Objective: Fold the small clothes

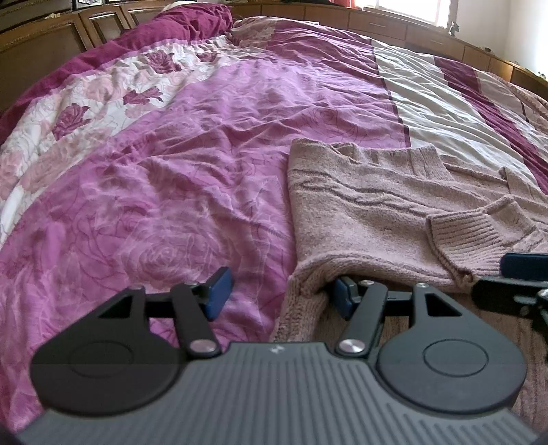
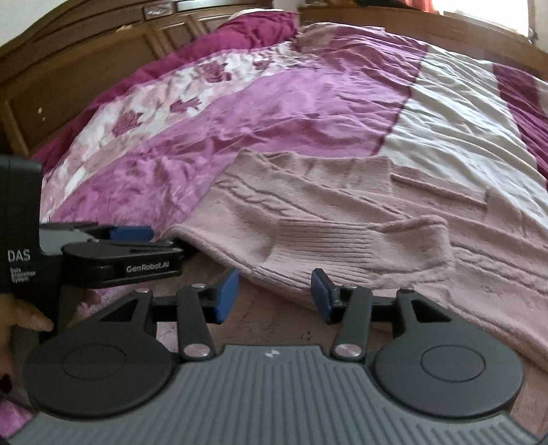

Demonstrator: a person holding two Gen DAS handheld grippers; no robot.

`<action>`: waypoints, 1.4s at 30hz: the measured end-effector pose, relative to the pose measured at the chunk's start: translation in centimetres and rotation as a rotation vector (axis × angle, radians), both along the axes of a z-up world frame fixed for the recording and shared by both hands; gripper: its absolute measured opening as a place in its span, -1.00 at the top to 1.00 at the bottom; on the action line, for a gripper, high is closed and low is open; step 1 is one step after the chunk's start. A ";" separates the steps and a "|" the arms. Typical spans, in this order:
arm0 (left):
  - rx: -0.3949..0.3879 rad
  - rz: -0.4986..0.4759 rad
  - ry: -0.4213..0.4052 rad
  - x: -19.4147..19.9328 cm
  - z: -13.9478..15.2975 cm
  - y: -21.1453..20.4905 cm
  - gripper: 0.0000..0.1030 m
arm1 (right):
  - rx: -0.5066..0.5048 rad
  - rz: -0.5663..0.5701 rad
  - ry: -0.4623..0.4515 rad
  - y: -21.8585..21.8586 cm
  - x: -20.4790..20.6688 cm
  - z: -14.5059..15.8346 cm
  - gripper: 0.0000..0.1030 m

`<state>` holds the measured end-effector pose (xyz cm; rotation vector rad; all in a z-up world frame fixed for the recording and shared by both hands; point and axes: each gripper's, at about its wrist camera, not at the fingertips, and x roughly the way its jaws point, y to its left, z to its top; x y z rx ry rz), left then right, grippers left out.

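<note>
A dusty pink knit sweater [image 1: 359,212] [image 2: 308,191] lies on the bed, partly folded, with a ribbed sleeve cuff [image 1: 462,236] [image 2: 325,243] laid across its body. My left gripper [image 1: 281,292] stands open at the sweater's near left edge. Its right finger is tucked under the folded layer, and its left finger hangs free over the bedspread. In the right wrist view the left gripper [image 2: 154,239] shows side on at that same edge. My right gripper [image 2: 274,296] is open just short of the cuff, with nothing gripped between its blue pads [image 2: 226,294]. It also shows at the right edge of the left wrist view [image 1: 513,277].
The purple and white rose-patterned bedspread [image 1: 205,137] [image 2: 274,102] covers the whole bed, wrinkled. Wooden panelling [image 1: 41,44] runs behind the bed and a bright window [image 1: 411,8] is at the far right. A person's hand [image 2: 20,325] holds the left gripper's handle.
</note>
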<state>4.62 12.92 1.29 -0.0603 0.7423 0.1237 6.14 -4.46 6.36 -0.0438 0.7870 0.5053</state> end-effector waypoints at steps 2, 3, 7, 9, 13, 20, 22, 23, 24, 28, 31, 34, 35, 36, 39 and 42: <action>0.000 -0.001 0.000 0.0 0.0 0.0 -0.23 | -0.019 0.007 -0.001 0.4 0.4 -0.5 -0.07; 0.000 0.000 0.000 0.0 0.0 0.0 -0.23 | -0.029 0.005 -0.005 0.5 0.4 -0.7 -0.07; 0.002 0.000 0.001 -0.1 0.0 -0.1 -0.23 | -0.065 -0.014 -0.027 0.3 0.8 -1.3 0.27; 0.003 0.000 0.003 -0.1 0.0 -0.1 -0.23 | -0.067 -0.015 -0.034 0.1 0.9 -1.4 0.48; -0.001 -0.008 0.012 -0.7 0.4 0.0 -0.22 | -0.059 -0.053 -0.048 -0.5 0.7 -1.0 0.81; -0.026 -0.049 -0.017 -1.9 2.7 0.5 -0.22 | 0.016 -0.139 -0.080 -2.6 0.6 0.7 0.84; -0.030 -0.059 -0.029 -2.2 3.3 0.3 -0.22 | 0.034 -0.158 -0.089 -3.1 0.5 1.2 0.84; -0.031 -0.064 -0.034 -2.2 3.6 0.1 -0.22 | 0.038 -0.167 -0.096 -3.4 0.5 1.5 0.84; -0.034 -0.068 -0.038 -2.3 3.8 0.0 -0.22 | 0.043 -0.176 -0.103 -3.7 0.4 1.8 0.84; -0.031 -0.100 -0.058 -2.3 4.6 -0.9 -0.22 | 0.057 -0.207 -0.124 -5.2 0.5 2.8 0.84; -0.003 -0.129 -0.058 -1.7 4.8 -1.8 -0.22 | 0.070 -0.250 -0.141 -6.9 0.6 3.5 0.84; 0.004 -0.147 -0.058 -0.9 4.8 -2.6 -0.22 | 0.081 -0.290 -0.156 -8.9 0.5 4.1 0.84; 0.001 -0.153 -0.058 -0.6 4.8 -2.8 -0.22 | 0.082 -0.305 -0.160 -9.5 0.5 4.2 0.84; -0.001 -0.156 -0.056 -0.3 4.7 -3.0 -0.22 | 0.084 -0.322 -0.163 -10.2 0.5 4.2 0.84; -0.001 -0.159 -0.045 0.6 4.2 -3.7 -0.22 | 0.091 -0.380 -0.164 -12.6 0.4 4.2 0.84; 0.015 -0.147 -0.025 1.3 3.3 -4.1 -0.22 | 0.091 -0.441 -0.155 -15.0 0.2 3.7 0.84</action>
